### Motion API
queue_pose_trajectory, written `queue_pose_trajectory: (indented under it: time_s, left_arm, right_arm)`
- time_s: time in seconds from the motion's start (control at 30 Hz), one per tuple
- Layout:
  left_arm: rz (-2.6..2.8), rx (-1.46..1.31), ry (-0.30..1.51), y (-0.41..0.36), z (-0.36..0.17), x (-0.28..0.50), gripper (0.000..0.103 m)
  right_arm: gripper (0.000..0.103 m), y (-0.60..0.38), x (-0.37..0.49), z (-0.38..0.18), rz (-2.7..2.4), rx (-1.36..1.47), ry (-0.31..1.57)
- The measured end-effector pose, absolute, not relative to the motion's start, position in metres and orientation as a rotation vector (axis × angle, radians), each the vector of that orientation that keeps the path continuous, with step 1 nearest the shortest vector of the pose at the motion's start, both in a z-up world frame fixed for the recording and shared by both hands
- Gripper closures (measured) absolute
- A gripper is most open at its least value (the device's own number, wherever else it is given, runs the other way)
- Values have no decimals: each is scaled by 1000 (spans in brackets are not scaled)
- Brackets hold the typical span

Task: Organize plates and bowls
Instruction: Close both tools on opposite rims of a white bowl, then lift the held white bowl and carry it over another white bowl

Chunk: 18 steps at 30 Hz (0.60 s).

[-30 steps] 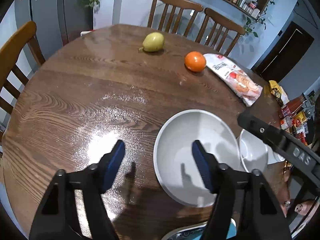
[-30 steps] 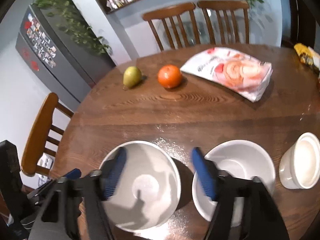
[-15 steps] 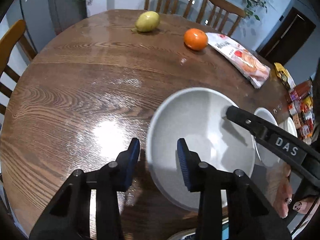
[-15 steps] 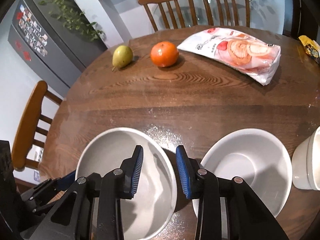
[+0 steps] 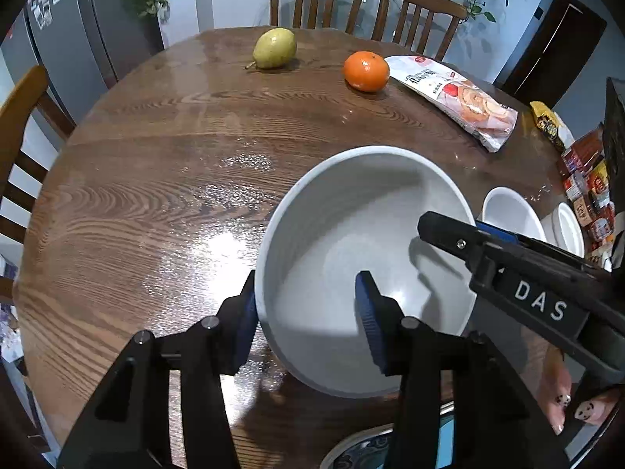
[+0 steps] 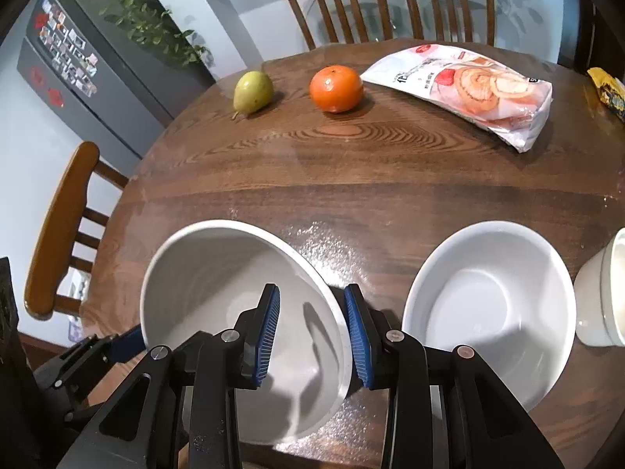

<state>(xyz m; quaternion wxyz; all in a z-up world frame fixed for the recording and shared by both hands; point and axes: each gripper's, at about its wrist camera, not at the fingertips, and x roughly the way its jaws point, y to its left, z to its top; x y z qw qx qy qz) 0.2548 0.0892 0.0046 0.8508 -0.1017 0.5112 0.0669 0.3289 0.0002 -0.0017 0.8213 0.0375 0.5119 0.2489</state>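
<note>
A large grey bowl (image 5: pixel 351 242) (image 6: pixel 218 273) is held by both grippers over the round wooden table (image 5: pixel 156 164). My left gripper (image 5: pixel 306 312) is shut on its left rim, one finger outside, one inside. My right gripper (image 6: pixel 312 334) is shut on its right rim. The bowl is tilted and its near side is off the table. A second white bowl (image 6: pixel 488 308) (image 5: pixel 511 222) stands on the table to the right. A white cup-like dish (image 6: pixel 603 297) stands right of that. A patterned plate rim (image 5: pixel 359 449) shows at the near edge.
A pear (image 6: pixel 253 92), an orange (image 6: pixel 336 88) and a snack bag (image 6: pixel 468 86) lie at the far side of the table. Wooden chairs (image 6: pixel 386 4) stand behind and at the left (image 6: pixel 58 230). More packets (image 5: pixel 586 179) crowd the far right edge.
Both grippers closed from wide open onto opposite rims of the large grey bowl. The bowl now sits higher and tilted in both views.
</note>
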Motion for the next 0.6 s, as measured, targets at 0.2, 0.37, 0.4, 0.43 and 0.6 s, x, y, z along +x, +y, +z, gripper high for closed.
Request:
queue_pose_trajectory:
  time_s: [0.2,0.37,0.4,0.43,0.6]
  left_arm:
    - [145,-222,1112,92,-3,259,55]
    - [143,-235,1117,91,-3,260,53]
    - [145,-237,1108,92,-1,259,52]
    - [145,-242,1100,92,1,258,49]
    - [152,-256,1025,93,20,247,39]
  right_arm:
    - [66,2,330,-7,533,83,1116]
    - [66,1,331,-8,529,92,1118]
    - [66,-1,331,-6,522,90,1112]
    - [66,-2,330,-3,513,86,1101]
    - [57,-17,324,15,517,112,1059]
